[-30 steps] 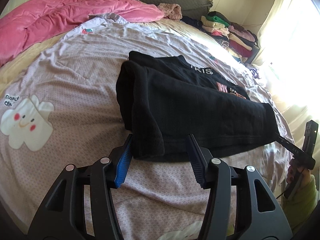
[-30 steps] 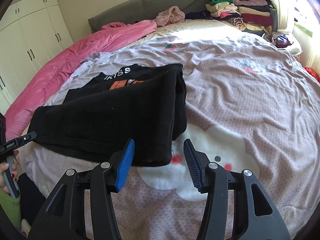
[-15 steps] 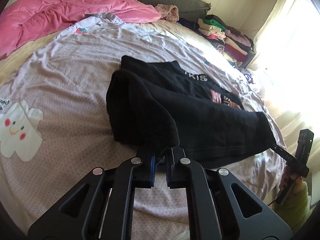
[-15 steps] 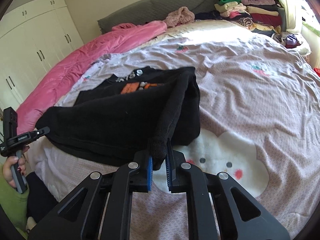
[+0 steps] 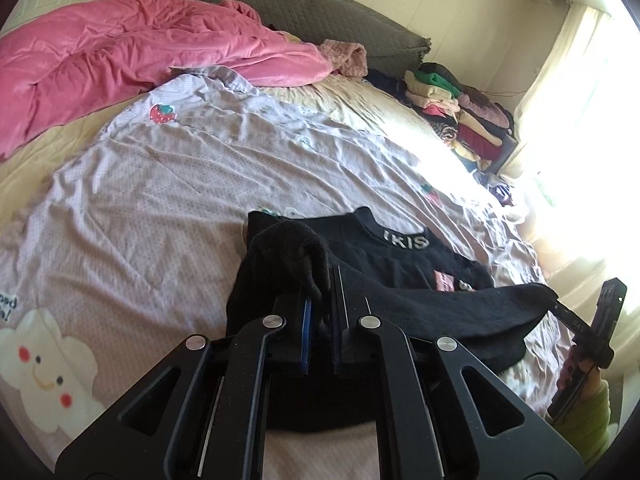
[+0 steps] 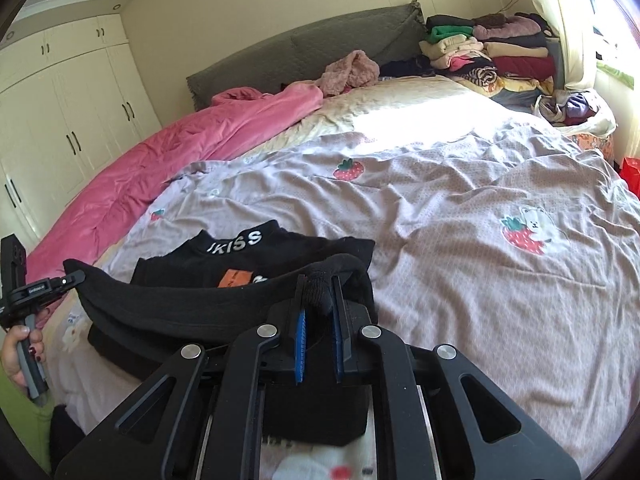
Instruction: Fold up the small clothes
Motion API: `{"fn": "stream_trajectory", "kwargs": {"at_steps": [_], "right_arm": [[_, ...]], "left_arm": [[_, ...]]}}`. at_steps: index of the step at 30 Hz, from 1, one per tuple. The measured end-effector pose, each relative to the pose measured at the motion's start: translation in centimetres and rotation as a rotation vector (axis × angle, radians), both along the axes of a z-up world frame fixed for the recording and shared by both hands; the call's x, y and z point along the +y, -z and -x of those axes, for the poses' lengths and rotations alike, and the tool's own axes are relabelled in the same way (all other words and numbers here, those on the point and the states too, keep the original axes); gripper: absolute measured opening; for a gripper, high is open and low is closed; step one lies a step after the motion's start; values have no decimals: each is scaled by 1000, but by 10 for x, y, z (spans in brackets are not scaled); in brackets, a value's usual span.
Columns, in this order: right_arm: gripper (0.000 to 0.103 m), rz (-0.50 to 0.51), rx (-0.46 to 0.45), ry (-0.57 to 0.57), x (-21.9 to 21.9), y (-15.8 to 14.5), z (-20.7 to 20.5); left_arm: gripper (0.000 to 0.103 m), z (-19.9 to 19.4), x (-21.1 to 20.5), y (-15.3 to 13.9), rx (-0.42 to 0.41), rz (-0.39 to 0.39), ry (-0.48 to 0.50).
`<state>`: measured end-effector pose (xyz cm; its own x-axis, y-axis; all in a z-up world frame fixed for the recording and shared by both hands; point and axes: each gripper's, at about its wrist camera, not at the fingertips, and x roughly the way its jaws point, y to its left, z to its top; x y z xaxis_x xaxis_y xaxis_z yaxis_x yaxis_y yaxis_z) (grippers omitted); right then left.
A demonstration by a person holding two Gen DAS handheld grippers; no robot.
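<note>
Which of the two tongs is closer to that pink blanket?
Left. The left tongs grip the black shirt's corner on the pink blanket's side; the right tongs hold the opposite corner.

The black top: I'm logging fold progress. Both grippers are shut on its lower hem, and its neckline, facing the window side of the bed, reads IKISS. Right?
Not quite. The black top has its neckline toward the headboard, not the window; the right wrist view shows this. The rest stands: left gripper and right gripper are shut on its hem.
</note>
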<state>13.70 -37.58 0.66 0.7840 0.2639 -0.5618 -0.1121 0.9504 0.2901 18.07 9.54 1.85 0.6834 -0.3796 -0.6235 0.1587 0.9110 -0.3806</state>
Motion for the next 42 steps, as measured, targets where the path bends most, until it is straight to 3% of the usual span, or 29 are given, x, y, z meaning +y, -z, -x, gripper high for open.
{"fn": "stream_trajectory", "kwargs": {"at_steps": [6,9,10,12,13,18,23,27,30,42], "right_arm": [[11,24,59,10,8,17,-28],[14,32,77,19,12,25,-29],[22,34,73,19,12,25,-27],[41,50,62,41,12,25,-21],[42,52,52,48,11,25,-17],[42,49,25,73,6,21,2],[41,64,-3,45,14,16,27],[22,96,21,-41,34,20,37],[20,141,45,-110,56,29,40],[19,256,123,-143,85,58,-8]], "left_arm": [[2,-28,-7,22,35,-56,-24],[10,-25,-8,29,39,-46,-30],[19,-22,-8,29,31,-45,-23],[25,-15,-9,26,11,-64,-20],[25,-11,-9,24,-3,-66,-19],[28,13,-12,11,-73,-91,-23],[28,30,-24,16,-76,-129,14],[28,40,-44,29,-55,-191,74],[28,41,-61,41,-35,-242,117],[28,15,-90,56,-9,-356,157]]}}
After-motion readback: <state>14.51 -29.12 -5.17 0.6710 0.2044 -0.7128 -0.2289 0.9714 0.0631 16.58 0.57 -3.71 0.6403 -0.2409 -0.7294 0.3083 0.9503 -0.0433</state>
